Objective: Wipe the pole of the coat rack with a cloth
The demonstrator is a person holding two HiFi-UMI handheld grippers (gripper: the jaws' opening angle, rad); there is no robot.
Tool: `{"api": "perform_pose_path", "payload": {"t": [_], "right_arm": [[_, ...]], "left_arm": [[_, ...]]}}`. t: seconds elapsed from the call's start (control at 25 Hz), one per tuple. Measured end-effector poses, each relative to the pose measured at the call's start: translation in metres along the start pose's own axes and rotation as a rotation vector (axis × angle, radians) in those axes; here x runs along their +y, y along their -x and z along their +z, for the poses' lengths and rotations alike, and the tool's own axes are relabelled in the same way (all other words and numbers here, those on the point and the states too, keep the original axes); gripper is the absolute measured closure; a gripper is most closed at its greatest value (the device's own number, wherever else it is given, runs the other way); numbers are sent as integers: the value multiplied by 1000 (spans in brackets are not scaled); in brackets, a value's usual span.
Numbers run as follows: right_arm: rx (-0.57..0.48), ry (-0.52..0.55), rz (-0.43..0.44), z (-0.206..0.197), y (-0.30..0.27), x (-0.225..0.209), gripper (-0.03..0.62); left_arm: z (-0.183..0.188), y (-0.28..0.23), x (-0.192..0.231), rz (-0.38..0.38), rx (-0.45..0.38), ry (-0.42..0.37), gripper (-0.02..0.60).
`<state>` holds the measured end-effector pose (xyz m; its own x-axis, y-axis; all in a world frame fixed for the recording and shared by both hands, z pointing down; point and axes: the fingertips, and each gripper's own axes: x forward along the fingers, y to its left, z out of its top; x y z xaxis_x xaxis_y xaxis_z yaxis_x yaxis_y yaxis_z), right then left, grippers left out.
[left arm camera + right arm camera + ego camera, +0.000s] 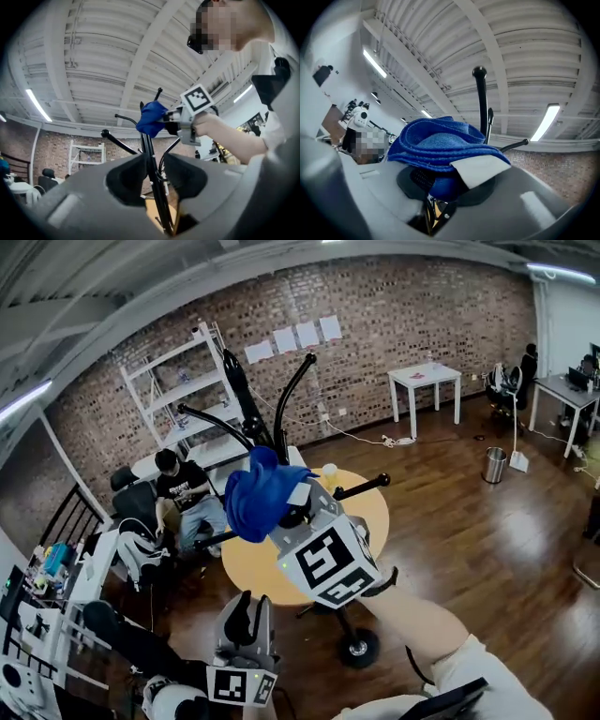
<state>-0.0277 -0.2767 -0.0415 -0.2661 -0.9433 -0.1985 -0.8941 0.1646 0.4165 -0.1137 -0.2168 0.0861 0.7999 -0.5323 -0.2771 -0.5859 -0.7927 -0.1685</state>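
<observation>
cloth (440, 145) is sitting bunched in the right gripper (440, 180), whose jaws are clamping it, and it is pressing against the pole (152, 159) high up, just beneath the hook arms (291, 395). left gripper (152, 177) jaws are closing on the pole lower down, bracing it. wiping well is probably calling for folds hugging the pole, sliding downward evenly without rocking the rack.

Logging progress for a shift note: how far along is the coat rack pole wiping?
Done: the blue cloth is clamped in the right gripper. In hand: it sits against the pole near the top hooks, while the left gripper grips the pole lower down. Left: the lower pole; nothing shows it wiped.
</observation>
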Motion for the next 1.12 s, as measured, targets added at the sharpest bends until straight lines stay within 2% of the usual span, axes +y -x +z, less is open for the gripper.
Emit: {"api": "perform_pose_path", "payload": {"t": [0.16,0.28,0.36,0.48,0.56,0.68,0.76,0.8,0.88,0.96,1.12], "right_arm": [[132,-34,-68,-30,-37,0,496],[285,-13,-64,-74,-38,9,496],[334,-28,-65,-96,-38,12,497],[319,-80,-86,-97,-35,11,497],[237,-52,-76,-70,-22,18,497],[154,26,63,-36,30,65,497],[177,-28,144,-53,63,112,497],[211,-75,143,-76,72,131,497],[303,-162,76,-137,73,155,497],[358,-208,-30,-189,58,152,497],[356,-105,-232,-231,21,97,497]], "left_arm": [[-14,11,18,-78,-7,48,476],[-22,10,24,-113,-18,90,476],[-27,7,23,-138,-22,123,476],[-31,5,24,-162,-29,165,476],[-30,3,25,-175,-39,180,476],[-30,4,27,-165,-53,187,476],[-38,7,39,-136,-37,182,476],[-44,8,47,-120,-21,177,476],[-58,11,61,-93,17,167,476],[-71,14,69,-86,51,166,476],[-91,22,66,-116,94,192,476]]}}
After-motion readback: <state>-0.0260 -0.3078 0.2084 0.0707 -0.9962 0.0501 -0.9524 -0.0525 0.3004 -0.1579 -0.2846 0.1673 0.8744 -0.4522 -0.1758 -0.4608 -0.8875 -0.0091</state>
